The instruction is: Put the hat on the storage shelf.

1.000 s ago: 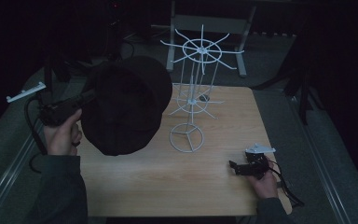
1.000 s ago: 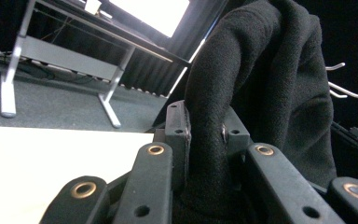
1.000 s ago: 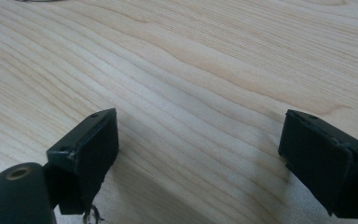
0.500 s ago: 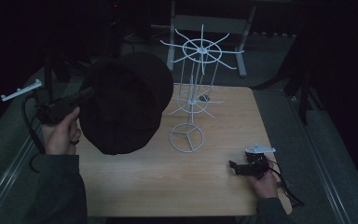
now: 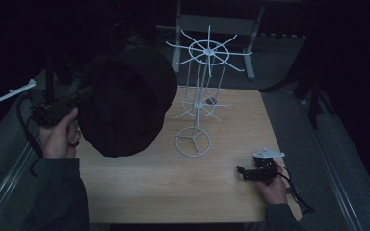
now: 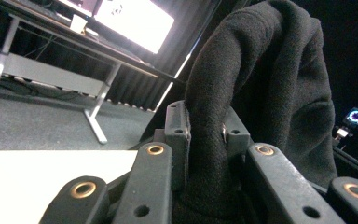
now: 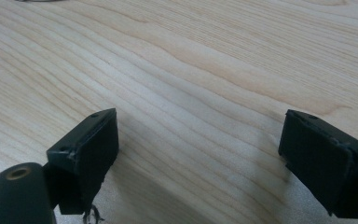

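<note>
High view: dim room, wooden table (image 5: 139,187), white wire rack (image 5: 200,103) standing mid-table. Left gripper (image 5: 79,95) raised at left edge, holding black fleece hat (image 5: 125,103) above table. Right gripper (image 5: 243,172) resting near front right corner.

Left gripper view: jaws clamped on hat fabric (image 6: 261,93).

Right gripper view: jaws wide apart over bare wood (image 7: 191,70).

The black hat (image 5: 125,103) hides the left gripper's (image 5: 79,96) jaw tips and the table's (image 5: 173,183) ten o'clock corner — the hat's brim runs off the left gripper view at twelve o'clock.
</note>
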### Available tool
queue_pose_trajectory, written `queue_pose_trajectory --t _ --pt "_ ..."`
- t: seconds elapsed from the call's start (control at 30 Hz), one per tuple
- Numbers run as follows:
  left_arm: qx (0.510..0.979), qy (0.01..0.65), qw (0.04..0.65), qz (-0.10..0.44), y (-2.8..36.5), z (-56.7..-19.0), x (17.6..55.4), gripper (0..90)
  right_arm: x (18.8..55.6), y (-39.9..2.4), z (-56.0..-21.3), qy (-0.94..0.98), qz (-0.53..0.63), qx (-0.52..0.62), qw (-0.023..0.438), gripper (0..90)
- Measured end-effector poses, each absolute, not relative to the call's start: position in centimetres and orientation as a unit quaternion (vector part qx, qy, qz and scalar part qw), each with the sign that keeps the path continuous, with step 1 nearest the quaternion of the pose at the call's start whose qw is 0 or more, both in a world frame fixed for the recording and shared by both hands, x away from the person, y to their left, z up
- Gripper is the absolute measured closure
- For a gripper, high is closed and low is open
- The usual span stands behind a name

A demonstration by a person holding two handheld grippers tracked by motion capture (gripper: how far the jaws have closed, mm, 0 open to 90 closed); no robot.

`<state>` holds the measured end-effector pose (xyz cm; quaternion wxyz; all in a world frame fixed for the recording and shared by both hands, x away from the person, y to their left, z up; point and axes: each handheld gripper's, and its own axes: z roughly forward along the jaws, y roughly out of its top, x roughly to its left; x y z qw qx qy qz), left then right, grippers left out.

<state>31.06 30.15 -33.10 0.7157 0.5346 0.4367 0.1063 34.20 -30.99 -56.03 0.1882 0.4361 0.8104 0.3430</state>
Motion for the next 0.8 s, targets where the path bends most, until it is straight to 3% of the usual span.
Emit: queue_pose_trajectory --t 0.8 --pt "0.513 0.42 0.743 0.092 29.7 -31.5 31.9 78.7 34.2 -31.0 -56.0 0.811 0.343 0.436 0.188 11.8"
